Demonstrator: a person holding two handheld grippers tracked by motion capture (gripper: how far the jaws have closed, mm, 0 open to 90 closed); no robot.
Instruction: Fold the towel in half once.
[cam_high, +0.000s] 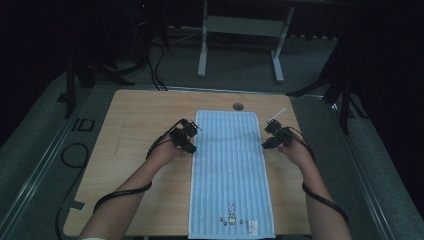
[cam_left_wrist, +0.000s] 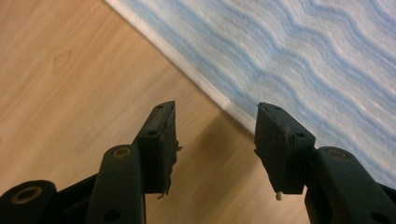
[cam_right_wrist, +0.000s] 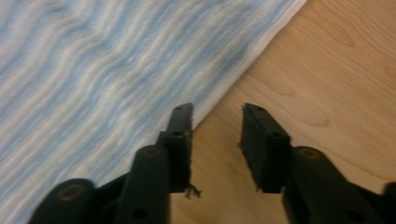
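Towel (cam_high: 231, 165) is laid out flat and lengthwise down the middle of the tabletop (cam_high: 135, 130), with one short end hanging right at the near edge. Left hand-held gripper (cam_high: 184, 136) sits at the towel's left long edge, right hand-held gripper (cam_high: 276, 135) at the right long edge, both up toward the far half of the cloth.

Both are partway open with nothing between the pads. In the left gripper view the gap between the jaws shows bare wood, and the towel's white hem (cam_left_wrist: 205, 86) runs diagonally just past the tips. The right gripper view is much the same: one jaw over the cloth's border, the other over wood, nothing pinched. From these frames I can't say if any tip actually touches the fabric.

Writing-wise, there's a little white rabbit (cam_high: 231, 214) stitched near the close end, a few small dark marks beside it and a small white tag (cam_high: 251, 226), all too tiny to read.

Fabric is light blue terry with wavy paler stripes and a white trim. Wood is pale with visible grain, rounded corners, and a small round hole (cam_high: 238, 106) near the far edge. The black pads (cam_left_wrist: 164, 149) look rough and a bit frayed at the bottom.
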